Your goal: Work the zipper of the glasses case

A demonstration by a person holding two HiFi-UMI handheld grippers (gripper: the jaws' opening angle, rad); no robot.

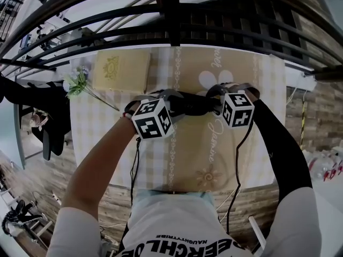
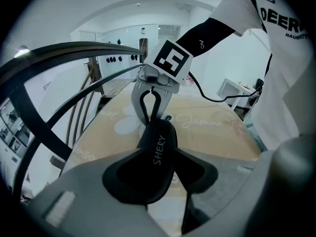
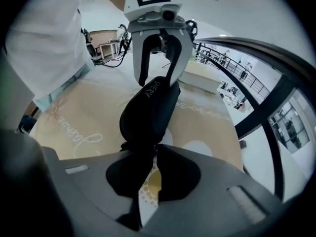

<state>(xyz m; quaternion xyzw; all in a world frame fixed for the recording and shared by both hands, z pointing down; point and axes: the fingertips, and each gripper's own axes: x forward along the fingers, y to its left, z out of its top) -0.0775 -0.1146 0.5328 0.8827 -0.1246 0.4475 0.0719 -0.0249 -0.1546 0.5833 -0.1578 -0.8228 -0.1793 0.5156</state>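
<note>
A black glasses case [image 1: 195,105] marked SHERY hangs above the beige tablecloth [image 1: 209,143], between my two grippers. My left gripper [image 1: 177,105] has its jaws set wide around one end of the case [image 2: 157,152], and the pads press its sides. At the other end, my right gripper [image 1: 214,98] points at the left one. In the right gripper view the jaws of my right gripper [image 3: 154,149] stand a narrow slit apart at the tip of the case [image 3: 148,107], with cloth showing through the slit. A small zipper pull [image 3: 126,146] sticks out beside them, not between them.
A yellow book [image 1: 120,71] and a sprig of flowers [image 1: 80,84] lie at the table's far left. A black chair [image 1: 48,116] stands left of the table. Dark railing bars [image 1: 171,4] cross beyond the far edge.
</note>
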